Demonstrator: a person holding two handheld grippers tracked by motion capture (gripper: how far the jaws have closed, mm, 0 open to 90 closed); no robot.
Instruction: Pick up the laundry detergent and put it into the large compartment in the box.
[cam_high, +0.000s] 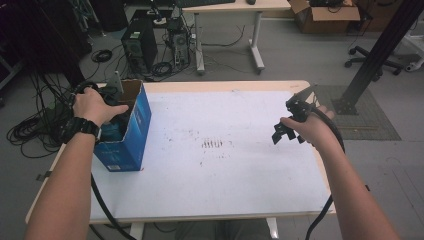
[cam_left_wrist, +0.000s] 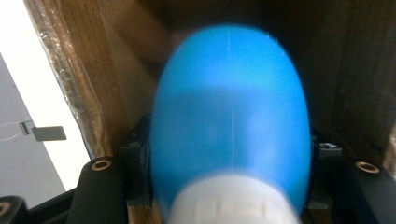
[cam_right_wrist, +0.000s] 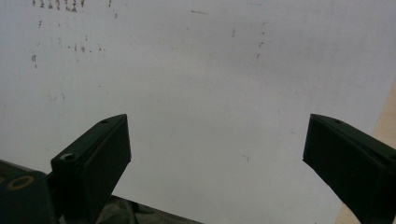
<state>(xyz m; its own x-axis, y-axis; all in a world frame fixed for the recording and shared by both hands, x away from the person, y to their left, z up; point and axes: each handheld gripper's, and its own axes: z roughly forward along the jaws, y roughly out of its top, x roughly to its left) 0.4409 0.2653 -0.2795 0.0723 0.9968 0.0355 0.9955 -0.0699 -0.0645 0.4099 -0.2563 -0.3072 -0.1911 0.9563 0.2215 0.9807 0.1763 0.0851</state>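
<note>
The left gripper (cam_high: 114, 107) is lowered into the open blue box (cam_high: 131, 137) at the table's (cam_high: 220, 210) left edge, its jaws closed on a rounded blue object with a white end (cam_left_wrist: 231, 121) inside the brown cardboard walls. The right gripper (cam_right_wrist: 217, 154) is held above the white tabletop near the right edge, jaws spread wide, nothing between them

No legible text, label, brand or number on any surface.
</note>
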